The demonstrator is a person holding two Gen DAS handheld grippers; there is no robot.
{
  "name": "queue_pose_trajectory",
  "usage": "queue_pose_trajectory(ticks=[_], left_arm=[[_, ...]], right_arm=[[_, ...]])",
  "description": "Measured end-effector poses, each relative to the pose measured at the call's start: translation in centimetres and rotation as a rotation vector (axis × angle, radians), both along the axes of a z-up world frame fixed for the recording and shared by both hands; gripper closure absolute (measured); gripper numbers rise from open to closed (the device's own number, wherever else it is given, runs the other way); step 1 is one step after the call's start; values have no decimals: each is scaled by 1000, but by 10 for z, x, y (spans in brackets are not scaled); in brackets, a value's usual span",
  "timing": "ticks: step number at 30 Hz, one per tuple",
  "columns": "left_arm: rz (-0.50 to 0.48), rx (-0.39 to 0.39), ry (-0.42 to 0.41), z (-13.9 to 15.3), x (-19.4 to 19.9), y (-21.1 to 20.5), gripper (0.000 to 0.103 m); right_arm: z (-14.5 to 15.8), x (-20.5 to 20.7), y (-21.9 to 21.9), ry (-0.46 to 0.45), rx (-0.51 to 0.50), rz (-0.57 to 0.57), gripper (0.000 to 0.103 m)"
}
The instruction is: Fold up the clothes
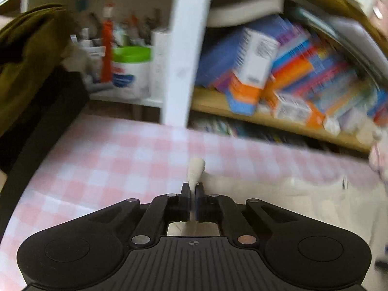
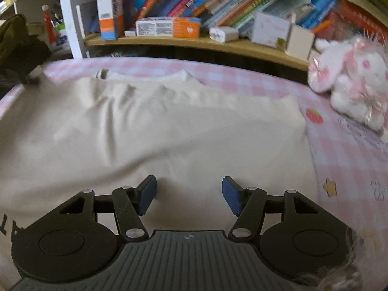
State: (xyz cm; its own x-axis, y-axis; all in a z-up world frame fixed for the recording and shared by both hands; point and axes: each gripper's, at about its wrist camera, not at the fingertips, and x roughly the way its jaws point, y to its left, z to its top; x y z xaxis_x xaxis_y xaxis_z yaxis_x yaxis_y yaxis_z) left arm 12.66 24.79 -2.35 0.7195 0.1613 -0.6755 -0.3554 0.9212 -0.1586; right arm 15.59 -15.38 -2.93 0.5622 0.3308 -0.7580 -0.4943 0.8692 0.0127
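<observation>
You are pinching the cream garment's (image 2: 155,131) edge in your left gripper (image 1: 192,191) while your right gripper (image 2: 189,194), jaws spread, is hovering over its broad middle.

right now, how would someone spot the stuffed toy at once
Start at the pink checked cloth covering the table, below the wooden shelf of books. On its right side, beside the cream garment, sits the plush toy: white and fluffy with pink bows, the only soft toy there.
</observation>
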Motion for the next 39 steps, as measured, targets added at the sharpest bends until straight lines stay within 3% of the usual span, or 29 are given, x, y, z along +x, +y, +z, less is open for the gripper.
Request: queue_pose_trajectory(ticks=[3,4,7,11,19,26,32,39], left_arm=[[-37,37,151,-20,19,1,89],[-46,55,164,-24,20,1,87],[-17,49,139,-19,12,5,77],[-8,45,57,2,-19,6,74],[-56,90,12,16,-110,-29,40],[-4,90,67,8,-172,-45,39],[128,37,70,10,-210,-51,39],[189,-45,70,4,-228,-67,42]], right_arm=[[-1,1,-2,15,9,-21,43],[-1,1,-2,16,6,-24,42],[-1,2,-2,20,-2,-33,37],[0,3,-2,27,-13,-45,35],[16,-26,-22,-9,-17,-129,37],[31,-50,-76,-7,-12,-281,37],[30,-63,-112,30,-1,-292,39],[20,-71,-145,127,107,-305,51]])
